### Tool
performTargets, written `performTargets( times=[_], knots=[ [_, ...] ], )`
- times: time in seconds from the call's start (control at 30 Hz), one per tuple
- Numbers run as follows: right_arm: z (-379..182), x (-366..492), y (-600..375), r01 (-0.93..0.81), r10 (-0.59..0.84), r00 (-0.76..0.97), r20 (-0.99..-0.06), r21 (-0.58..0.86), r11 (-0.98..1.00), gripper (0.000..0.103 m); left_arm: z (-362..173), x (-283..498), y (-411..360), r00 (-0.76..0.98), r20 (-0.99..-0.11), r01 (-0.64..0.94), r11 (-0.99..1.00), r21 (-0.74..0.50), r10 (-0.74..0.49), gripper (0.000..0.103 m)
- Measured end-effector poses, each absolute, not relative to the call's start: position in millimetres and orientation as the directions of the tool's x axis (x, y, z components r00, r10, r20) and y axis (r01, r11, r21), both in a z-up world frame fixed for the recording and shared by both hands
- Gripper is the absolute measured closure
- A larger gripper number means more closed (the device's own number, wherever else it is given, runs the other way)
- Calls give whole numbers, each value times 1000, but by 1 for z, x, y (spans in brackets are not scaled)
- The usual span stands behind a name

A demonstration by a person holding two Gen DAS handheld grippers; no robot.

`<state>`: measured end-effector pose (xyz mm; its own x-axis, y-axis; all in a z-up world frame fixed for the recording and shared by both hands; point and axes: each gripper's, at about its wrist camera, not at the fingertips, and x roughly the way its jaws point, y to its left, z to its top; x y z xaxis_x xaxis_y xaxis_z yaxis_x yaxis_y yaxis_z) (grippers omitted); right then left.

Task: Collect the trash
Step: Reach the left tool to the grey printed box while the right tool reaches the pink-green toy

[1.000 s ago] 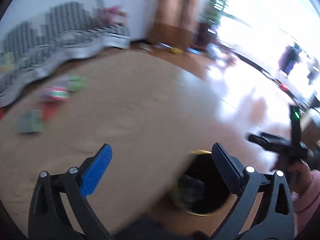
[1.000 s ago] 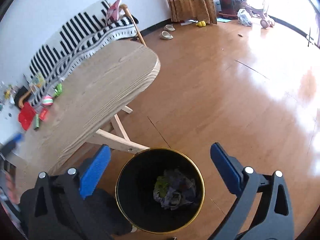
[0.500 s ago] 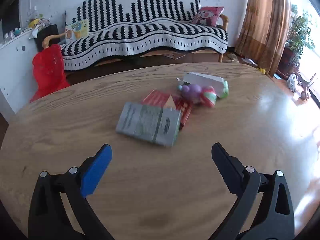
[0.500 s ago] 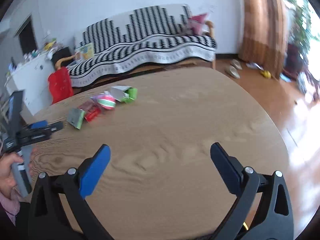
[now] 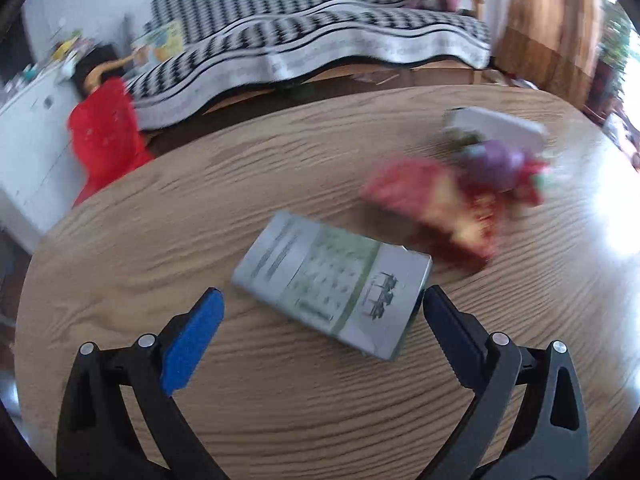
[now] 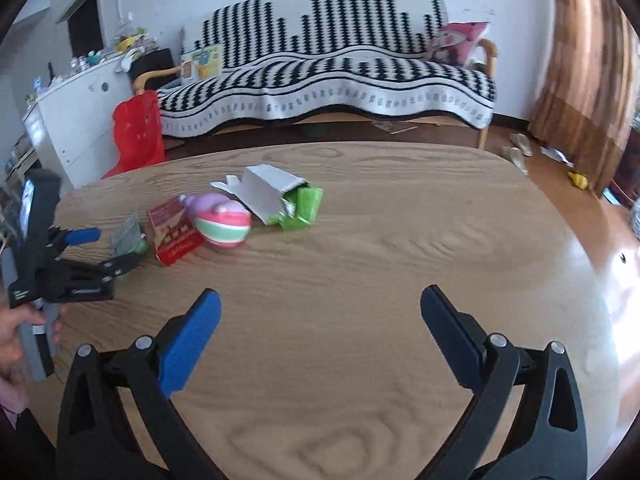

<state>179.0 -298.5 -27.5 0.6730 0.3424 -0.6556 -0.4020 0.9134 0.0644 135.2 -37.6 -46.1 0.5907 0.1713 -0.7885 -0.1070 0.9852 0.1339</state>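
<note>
Trash lies on the round wooden table [image 6: 360, 280]. A flat grey-green carton [image 5: 332, 284] lies just ahead of my open left gripper [image 5: 320, 320], partly between its fingers; it also shows in the right wrist view [image 6: 128, 234]. Beyond it lie a red packet [image 5: 432, 208] [image 6: 174, 230], a pink, white and green striped ball-like wrapper [image 6: 226, 224] [image 5: 496, 164], and an open white and green box [image 6: 280, 196] [image 5: 496, 124]. My right gripper [image 6: 320, 328] is open and empty over bare table. The left gripper [image 6: 96, 252] appears at the left of the right wrist view.
A black-and-white striped sofa [image 6: 332, 80] stands behind the table. A red bag [image 6: 136, 132] and a white cabinet [image 6: 76, 108] stand at the left. Brown curtains [image 6: 584, 80] hang at the right, with slippers [image 6: 518, 150] on the wood floor.
Both grippers swung up from the black bin on the floor to the table. The left gripper has moved closer to the grey-green carton. Both stay open.
</note>
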Motion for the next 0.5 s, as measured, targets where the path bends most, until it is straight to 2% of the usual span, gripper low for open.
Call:
performTargets(
  times=[0.17,0.37,0.5],
  knots=[
    [-36,193,-265,-499,415,636,-651,63,864,6,-49,111,12,564,-797,-227,968,104,218,6],
    [-43,212,-235,-548,497,578,-648,142,824,6,-33,116,5,638,-760,-221,975,-21,128,6],
    [-45,225,-220,-553,529,558,-639,189,812,6,-38,144,-9,614,-767,-243,969,42,187,6]
  ],
)
